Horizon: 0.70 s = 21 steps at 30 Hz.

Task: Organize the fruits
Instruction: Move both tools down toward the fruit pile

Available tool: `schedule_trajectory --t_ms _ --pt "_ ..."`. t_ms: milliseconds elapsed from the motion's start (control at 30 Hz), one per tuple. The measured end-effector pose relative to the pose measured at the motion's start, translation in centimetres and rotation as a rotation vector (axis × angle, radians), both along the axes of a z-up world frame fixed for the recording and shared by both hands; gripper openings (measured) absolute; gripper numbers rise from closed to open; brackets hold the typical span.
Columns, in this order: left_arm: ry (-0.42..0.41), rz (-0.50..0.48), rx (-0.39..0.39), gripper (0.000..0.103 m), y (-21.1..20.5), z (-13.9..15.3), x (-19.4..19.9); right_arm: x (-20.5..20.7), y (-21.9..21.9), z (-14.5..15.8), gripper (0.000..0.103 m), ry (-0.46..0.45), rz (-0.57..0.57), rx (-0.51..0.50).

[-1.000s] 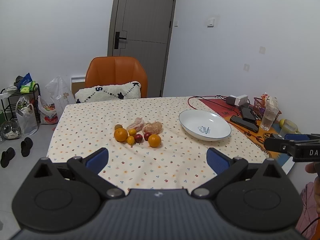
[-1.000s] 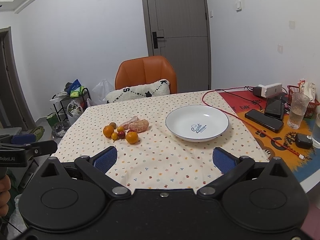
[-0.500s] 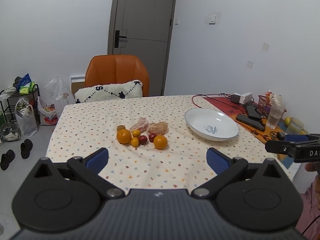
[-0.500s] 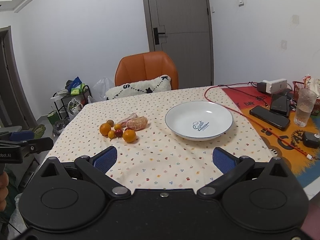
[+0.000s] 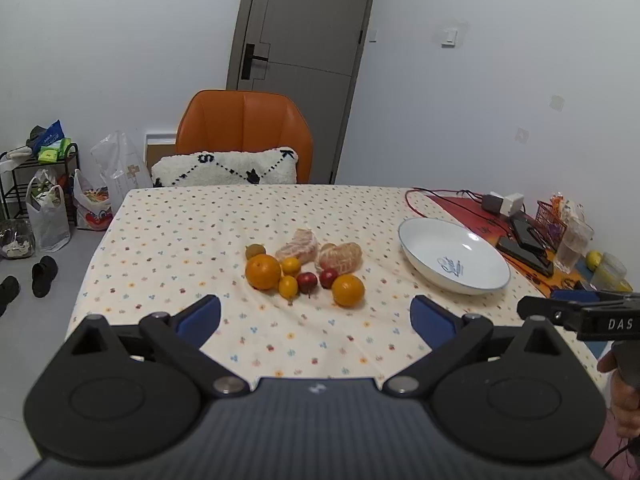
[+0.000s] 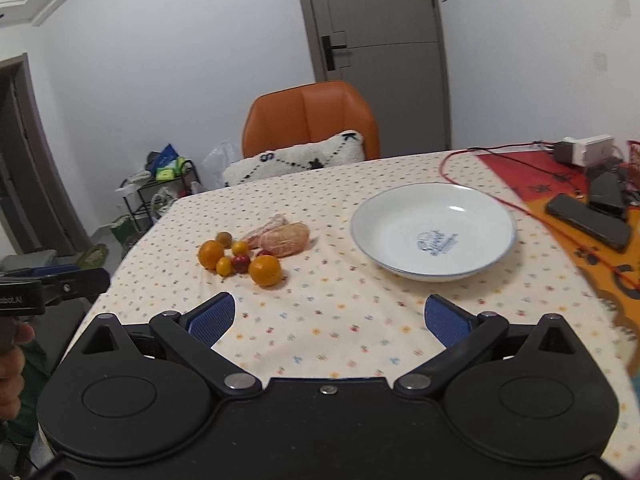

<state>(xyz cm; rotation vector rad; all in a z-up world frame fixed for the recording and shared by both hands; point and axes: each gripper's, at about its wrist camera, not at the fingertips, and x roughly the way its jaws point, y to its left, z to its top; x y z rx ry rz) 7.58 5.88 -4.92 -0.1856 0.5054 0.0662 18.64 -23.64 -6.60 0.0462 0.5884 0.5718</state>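
Both tongs hang over the near edge of the worktop (image 5: 168,240), jaws spread wide and empty; the left tongs (image 5: 316,312) face the fruit (image 5: 304,266) almost dead ahead, a tight cluster just beyond their tips, its spread running crosswise to the fingers; from the right tongs (image 6: 330,318) the same fruit (image 6: 252,252) lies ahead and off to the left, while the empty plate (image 6: 434,232) sits ahead, slightly right; the left pair looks better lined up for the first pick, the right for the plate.
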Motion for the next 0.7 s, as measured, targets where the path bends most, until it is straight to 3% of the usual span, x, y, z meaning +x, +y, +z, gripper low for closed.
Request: schedule_trajectory --t_ms 300,700 --pt "0.027 0.004 -0.029 0.076 0.8 -1.6 3.0 2.7 2.9 -1.5 0.082 0.015 0.061 0.013" --pt "0.080 0.003 -0.056 0.059 1.8 -3.7 7.4 6.7 5.6 -3.4 0.070 0.085 0.111 0.024"
